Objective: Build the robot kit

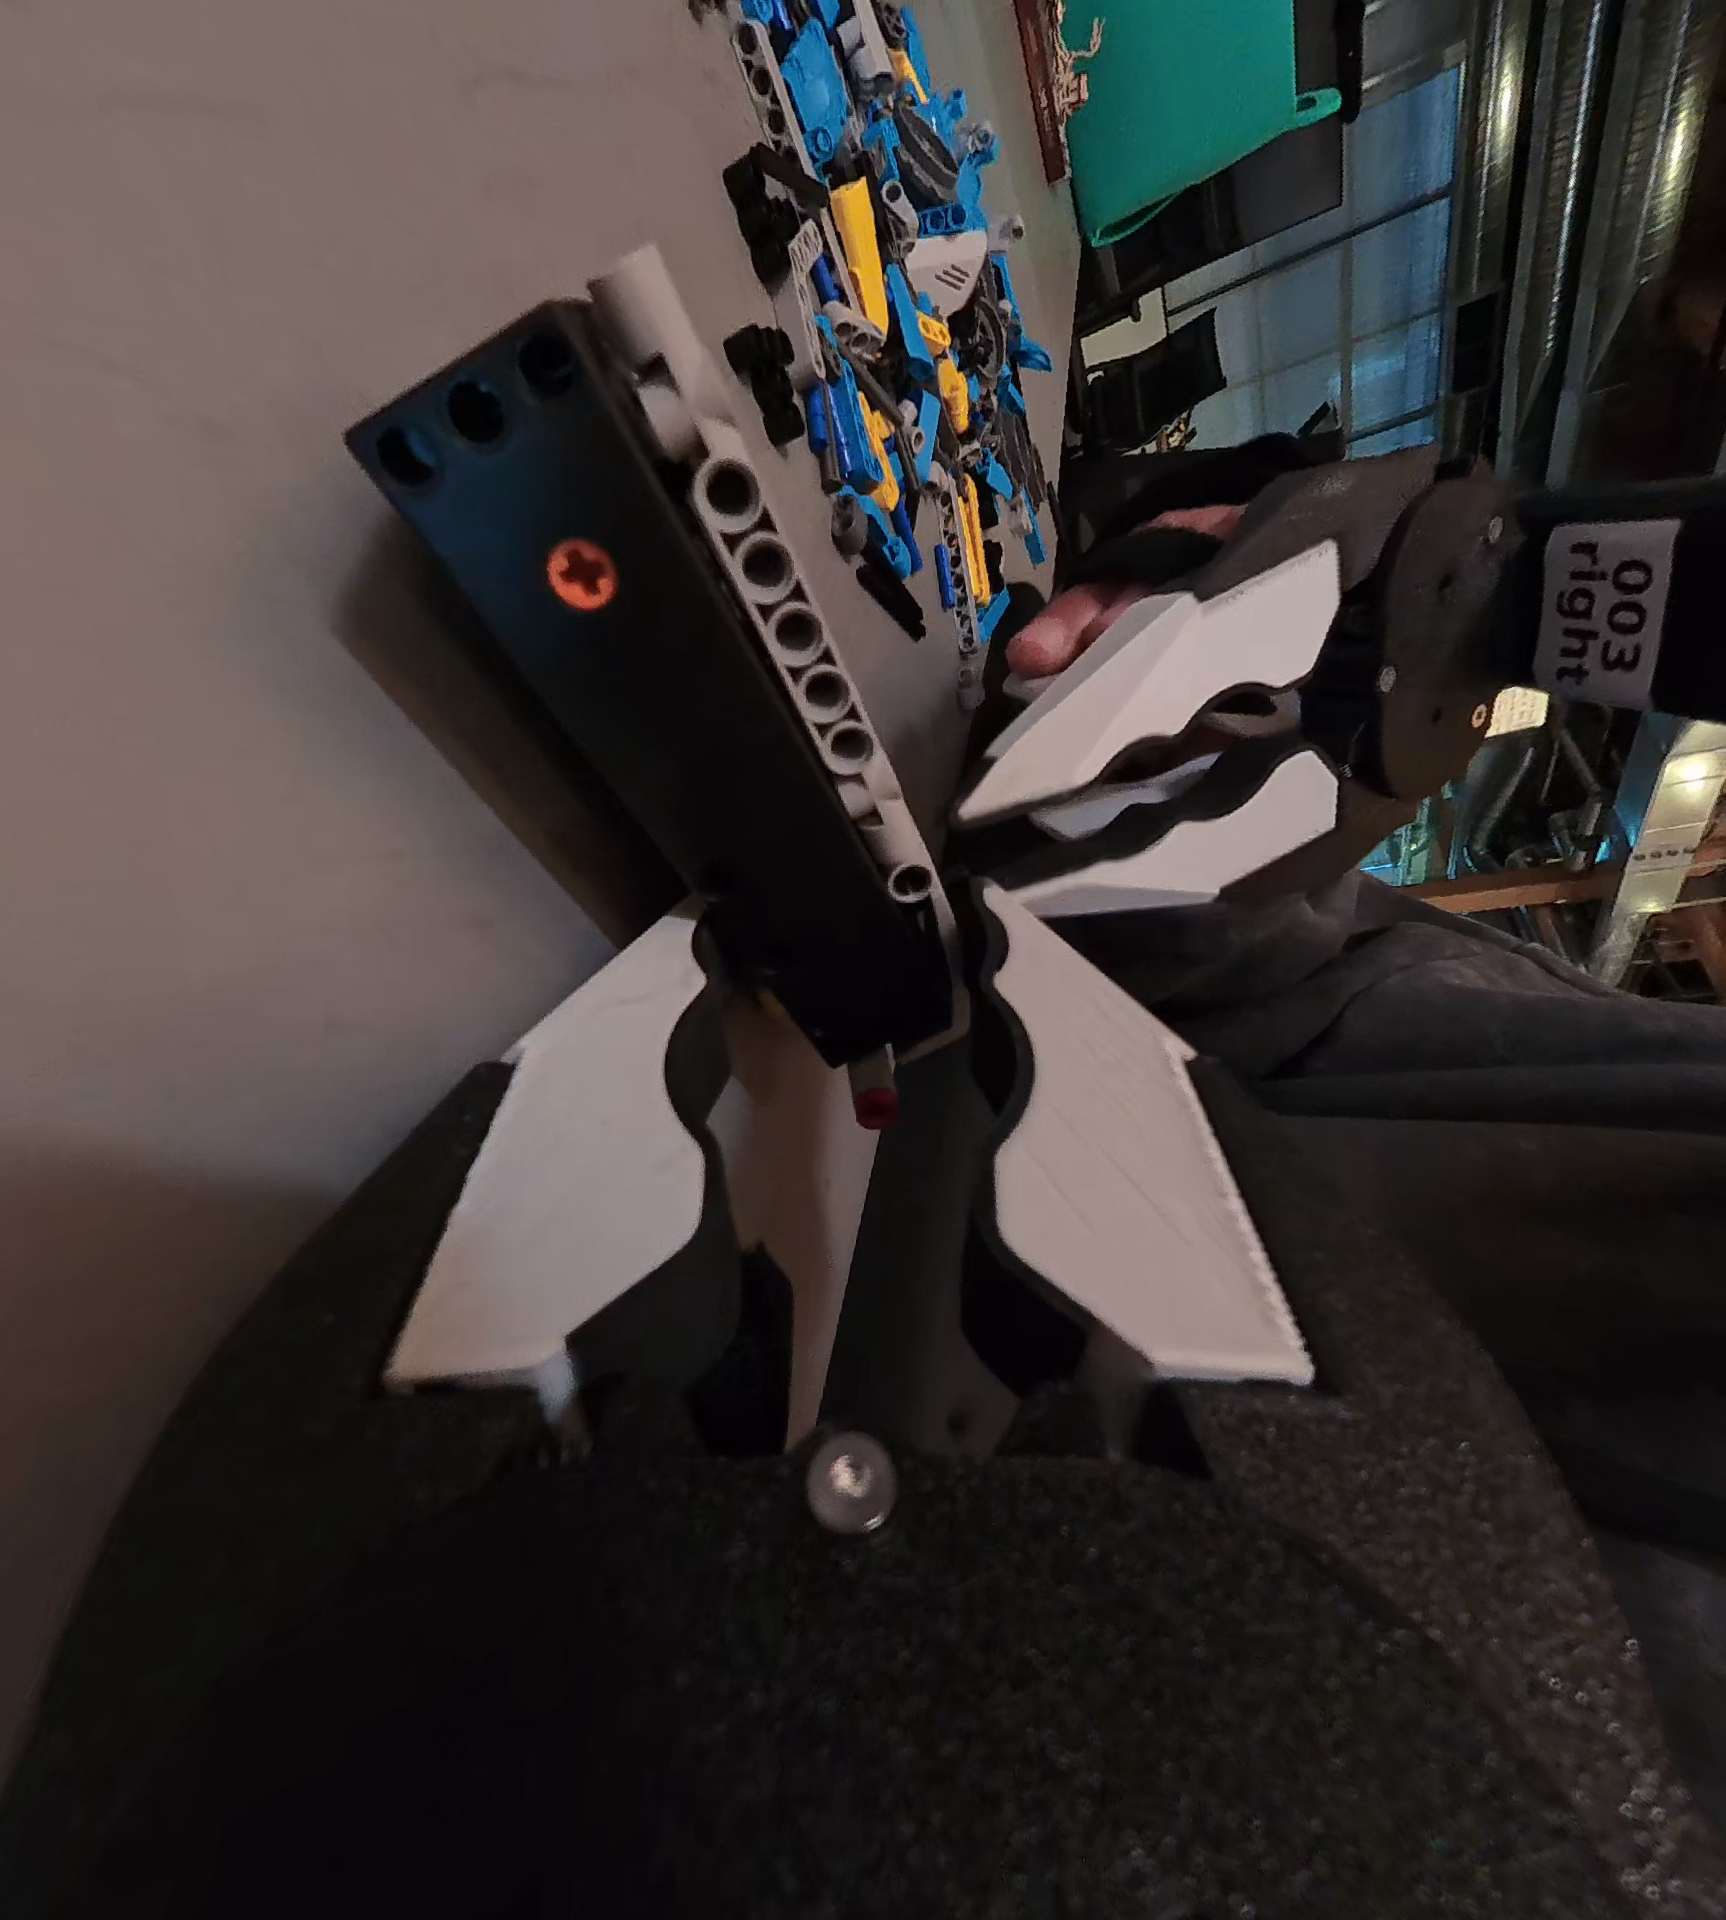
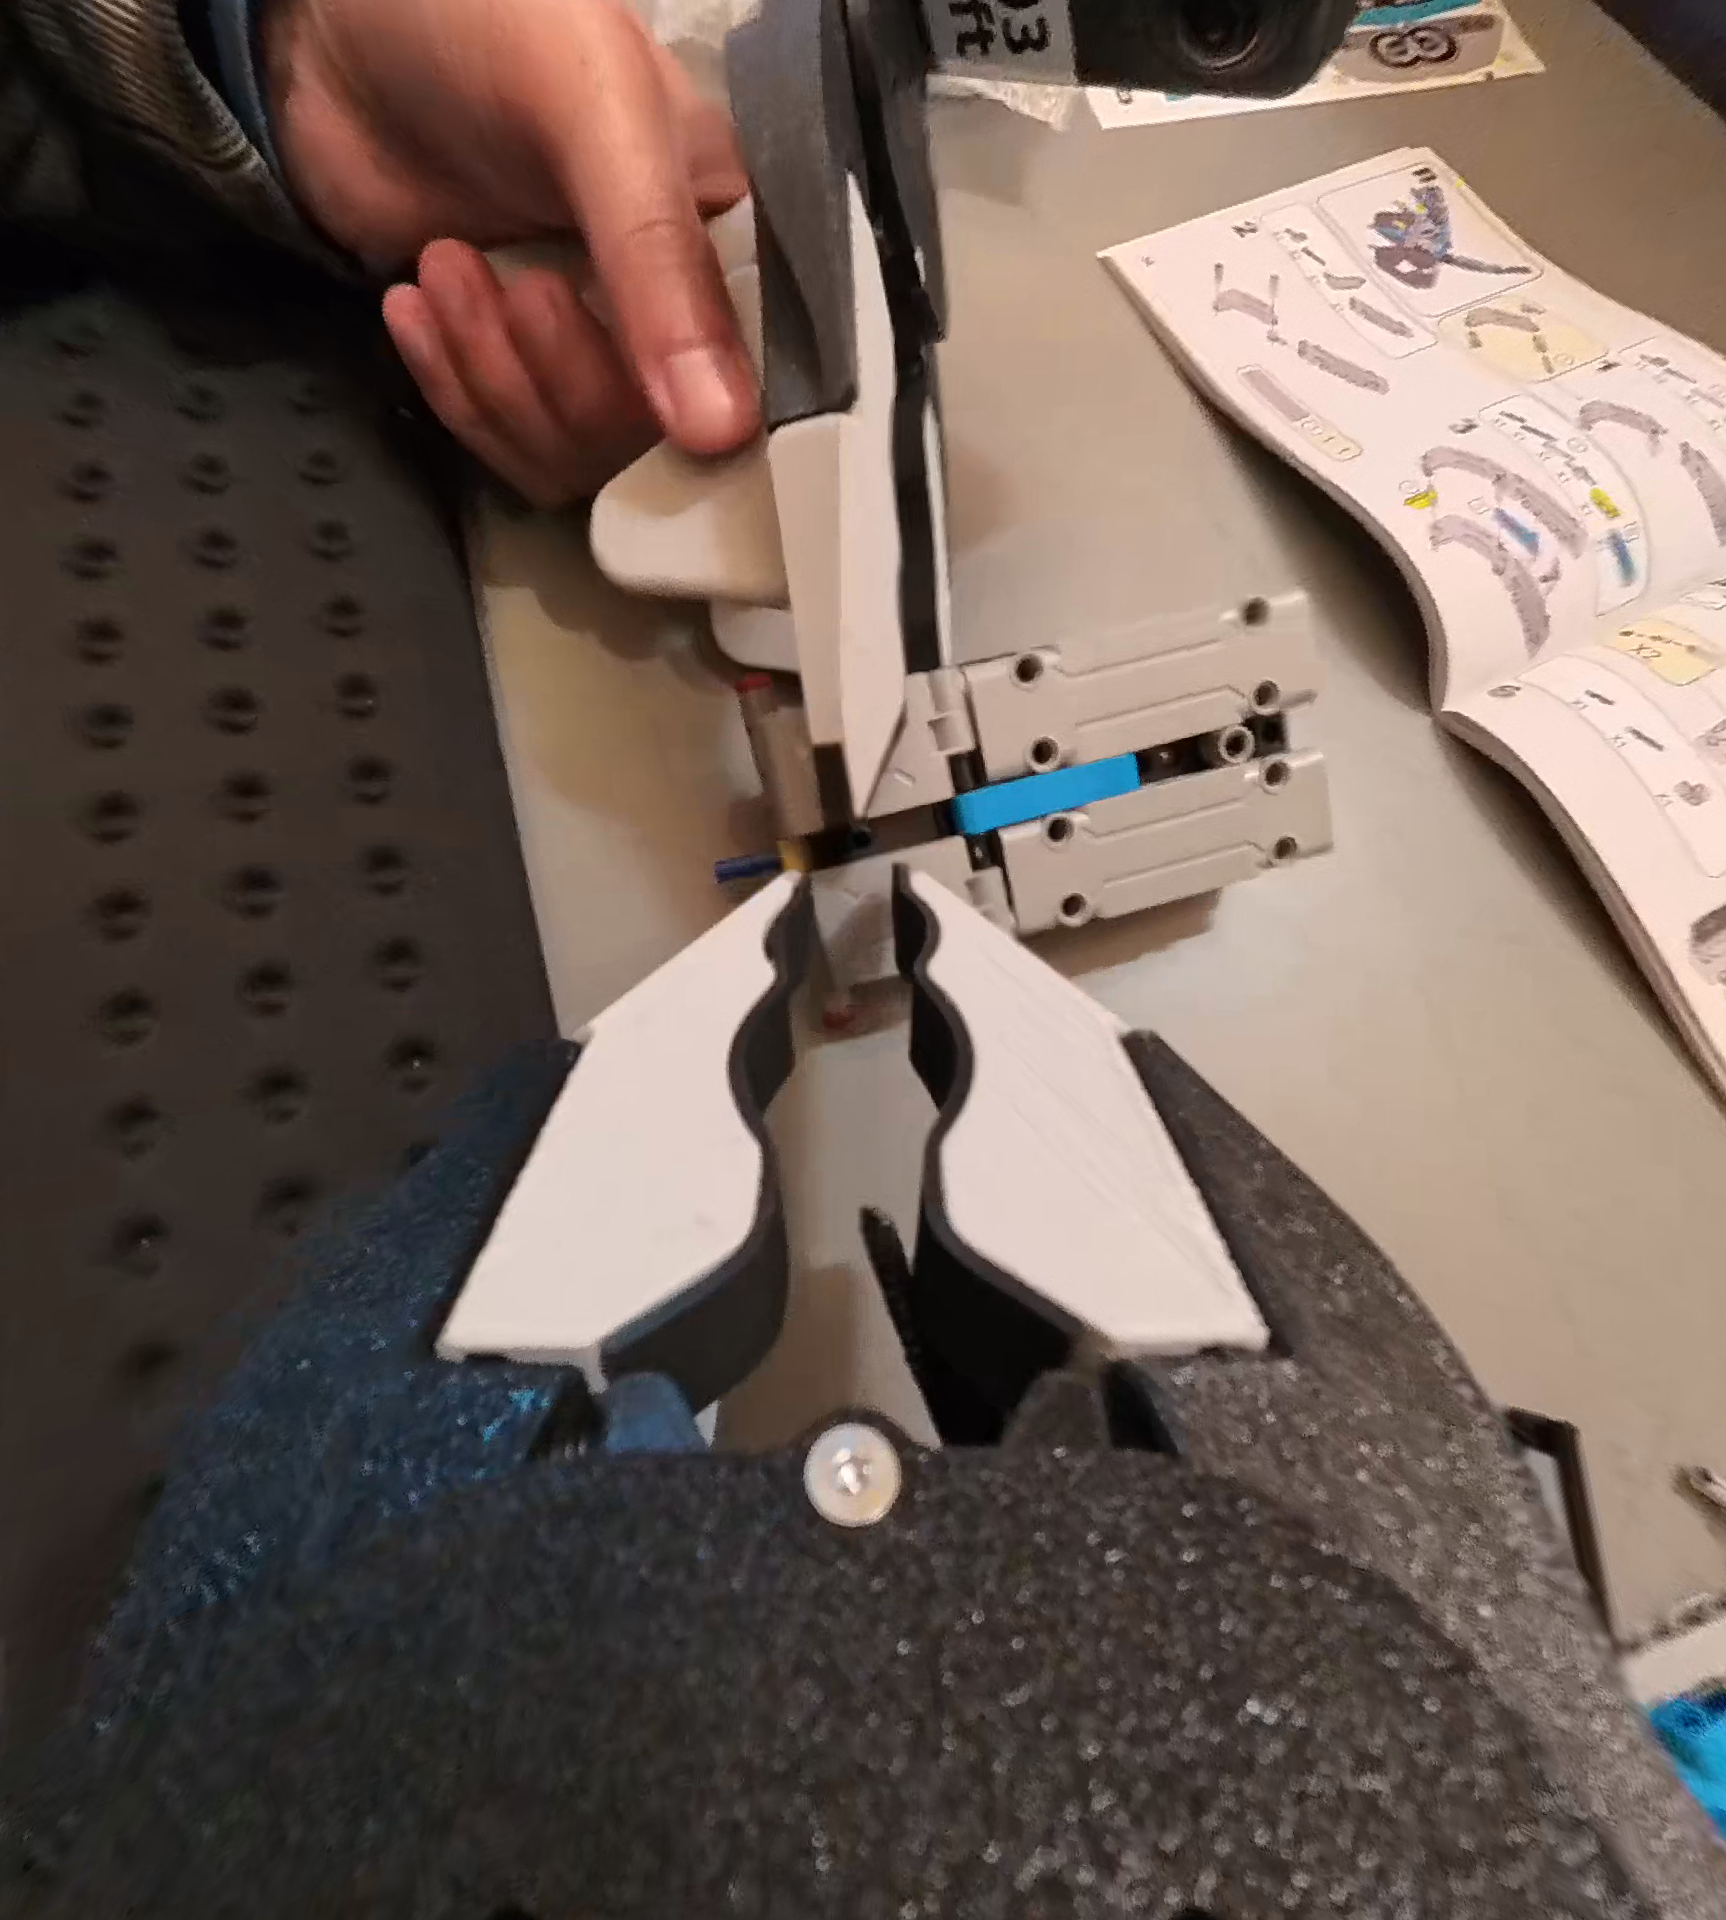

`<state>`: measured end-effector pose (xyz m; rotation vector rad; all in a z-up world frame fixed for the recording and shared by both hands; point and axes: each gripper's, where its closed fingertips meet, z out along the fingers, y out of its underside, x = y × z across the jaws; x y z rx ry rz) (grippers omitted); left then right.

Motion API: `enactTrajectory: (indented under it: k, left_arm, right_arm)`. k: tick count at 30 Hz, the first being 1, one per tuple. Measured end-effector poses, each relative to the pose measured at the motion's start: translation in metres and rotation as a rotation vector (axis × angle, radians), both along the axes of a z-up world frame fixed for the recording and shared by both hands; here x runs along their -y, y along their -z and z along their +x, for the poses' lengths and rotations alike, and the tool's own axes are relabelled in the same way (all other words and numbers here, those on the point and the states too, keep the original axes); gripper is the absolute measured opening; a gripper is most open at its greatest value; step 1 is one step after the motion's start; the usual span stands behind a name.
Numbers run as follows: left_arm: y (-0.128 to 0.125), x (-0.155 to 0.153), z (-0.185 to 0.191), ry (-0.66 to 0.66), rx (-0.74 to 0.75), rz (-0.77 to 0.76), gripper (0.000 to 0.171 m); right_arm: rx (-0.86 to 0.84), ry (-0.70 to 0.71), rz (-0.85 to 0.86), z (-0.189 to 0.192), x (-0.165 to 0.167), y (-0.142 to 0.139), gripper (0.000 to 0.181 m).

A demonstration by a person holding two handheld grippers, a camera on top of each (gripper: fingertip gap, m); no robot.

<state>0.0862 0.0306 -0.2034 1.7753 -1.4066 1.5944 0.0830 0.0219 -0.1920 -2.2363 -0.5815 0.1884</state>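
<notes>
My left gripper [image 1: 838,925] is shut on one end of a brick assembly [image 1: 651,644] made of a black block with an orange cross pin and a grey holed beam. It holds the assembly above the table. A grey pin with a red tip [image 1: 872,1091] sticks out of the gripped end. In the right wrist view the assembly [image 2: 1150,769] shows grey panels and a blue beam, and the left gripper [image 2: 874,790] comes down on it from above, held by a hand [image 2: 526,208]. My right gripper [image 2: 846,883] has its jaws narrowly apart at the gripped end, around a grey red-tipped pin [image 2: 828,971] without pinching it. The right gripper also shows in the left wrist view [image 1: 984,862].
A pile of blue, yellow and black pieces [image 1: 900,312] lies on the grey table [image 1: 215,416]. An open instruction booklet [image 2: 1461,520] lies to the right. A dark perforated seat [image 2: 215,727] is at the left. More blue pieces [image 2: 1721,1745] lie near the lower right.
</notes>
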Motion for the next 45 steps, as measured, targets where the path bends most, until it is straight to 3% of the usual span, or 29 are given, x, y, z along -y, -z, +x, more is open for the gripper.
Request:
enactTrajectory:
  k: [1, 4, 7, 23, 34, 42, 44, 45]
  left_arm:
    - [0.0, 0.0, 0.0, 0.0, -0.003, -0.005, 0.041]
    - [0.0, 0.0, 0.001, -0.002, -0.003, -0.008, 0.041]
    - [0.0, 0.0, 0.001, -0.002, -0.002, -0.008, 0.041]
    - [0.0, 0.0, 0.0, 0.003, -0.007, -0.005, 0.04]
    - [0.0, -0.002, -0.001, 0.008, -0.036, -0.035, 0.039]
    - [-0.011, -0.004, 0.0, -0.008, -0.053, -0.178, 0.055]
    - [-0.01, -0.005, 0.002, -0.02, -0.055, -0.169, 0.052]
    - [-0.006, -0.008, 0.003, -0.038, -0.069, -0.155, 0.042]
  right_arm:
    - [0.016, 0.012, 0.016, 0.003, 0.0, -0.001, 0.013]
    - [-0.004, 0.008, 0.03, -0.001, -0.003, -0.003, 0.013]
    - [0.013, 0.013, 0.055, 0.0, -0.006, -0.003, 0.001]
    - [0.098, -0.032, 0.075, -0.004, -0.007, -0.002, 0.0]
    - [0.047, -0.029, 0.064, -0.006, -0.009, 0.001, 0.0]
    - [0.078, -0.014, 0.085, -0.002, -0.01, -0.001, 0.0]
    - [0.066, 0.004, 0.082, -0.001, -0.012, -0.001, 0.0]
    - [0.058, 0.012, 0.085, 0.0, -0.012, -0.001, 0.0]
